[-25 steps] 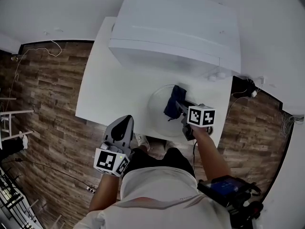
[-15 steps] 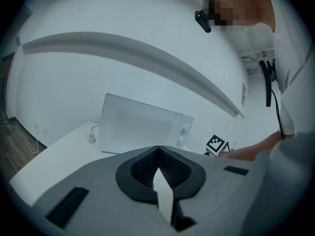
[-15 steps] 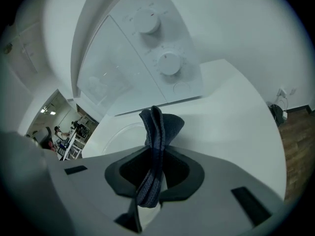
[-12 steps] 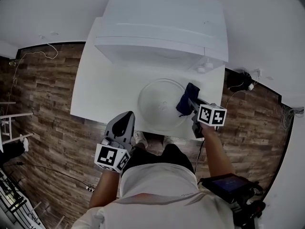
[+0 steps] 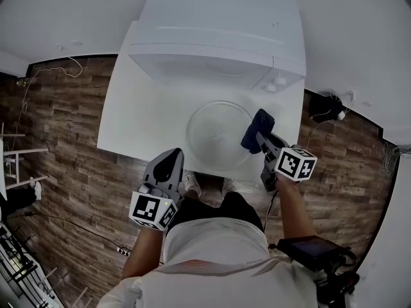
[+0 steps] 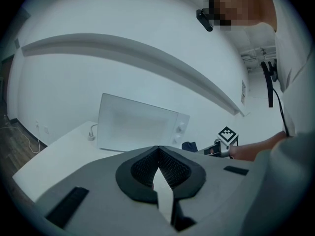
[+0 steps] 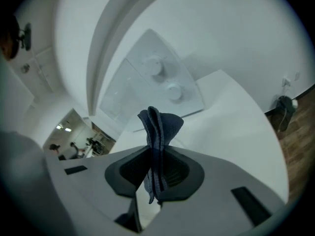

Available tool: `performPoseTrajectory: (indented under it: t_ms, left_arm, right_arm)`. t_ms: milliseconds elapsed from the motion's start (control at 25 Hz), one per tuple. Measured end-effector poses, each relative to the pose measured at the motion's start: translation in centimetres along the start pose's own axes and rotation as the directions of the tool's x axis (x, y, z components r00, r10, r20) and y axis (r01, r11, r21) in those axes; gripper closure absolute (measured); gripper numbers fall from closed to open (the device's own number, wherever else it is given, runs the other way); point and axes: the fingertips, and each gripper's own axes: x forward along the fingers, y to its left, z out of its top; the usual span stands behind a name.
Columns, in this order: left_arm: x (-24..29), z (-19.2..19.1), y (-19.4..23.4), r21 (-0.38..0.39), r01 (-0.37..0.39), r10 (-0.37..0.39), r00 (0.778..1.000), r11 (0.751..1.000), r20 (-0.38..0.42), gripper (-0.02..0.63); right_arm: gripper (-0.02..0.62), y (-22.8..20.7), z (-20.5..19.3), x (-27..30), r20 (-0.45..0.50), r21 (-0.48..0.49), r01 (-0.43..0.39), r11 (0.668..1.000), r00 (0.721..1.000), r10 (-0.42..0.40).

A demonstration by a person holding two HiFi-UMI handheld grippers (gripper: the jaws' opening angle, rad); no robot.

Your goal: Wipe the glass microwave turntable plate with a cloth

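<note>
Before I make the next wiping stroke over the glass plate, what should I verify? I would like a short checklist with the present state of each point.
1. Cloth gripped firmly: ok. The cloth is pinched between the shut jaws of the right gripper.
2. Plate lying flat: ok. The glass plate rests on the table in front of the microwave.
3. Cloth touching the glass: cannot tell. In the head view it is at the plate's right rim, but contact is not visible.
4. Plate steadied: not ok. The left gripper is shut, empty and held near the table's front edge, apart from the plate.
5. Wiping path free: ok. Nothing else lies on the plate.
</note>
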Motion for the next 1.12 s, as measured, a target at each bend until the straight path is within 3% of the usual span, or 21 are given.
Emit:
performPoseTrajectory:
  t_ms: [160, 400, 720, 1120]
  left_arm:
    - [-1.0, -0.2, 0.6, -0.007, -0.021, 0.021, 1.000, 1.000, 0.004, 0.596]
    - [-3.0, -0.5, 2.2, -0.017, -0.050, 0.050, 0.999, 0.999, 0.020, 0.595]
    - [-5.9, -2.1, 5.1, -0.051, -0.089, 0.089, 0.996, 0.995, -0.003, 0.596]
    - [-4.2, -2.2, 4.5, -0.042, -0.026, 0.026, 1.000, 0.999, -0.009, 0.597]
  right_arm:
    - [0.534, 8.1, -1.7, 0.1, -0.002, 0.027, -0.214, 0.976, 0.977, 0.214]
    - [0.534, 14.7, -7.2, 5.7, -0.136, 0.114, -0.338, 0.934, 0.926, 0.352]
    - [0.534, 14.7, -12.4, 12.8, -0.285, 0.077, -0.229, 0.970, 0.928, 0.242]
    - [0.534, 9.7, -11.9, 10.7, -0.244, 0.095, -0.101, 0.990, 0.962, 0.121]
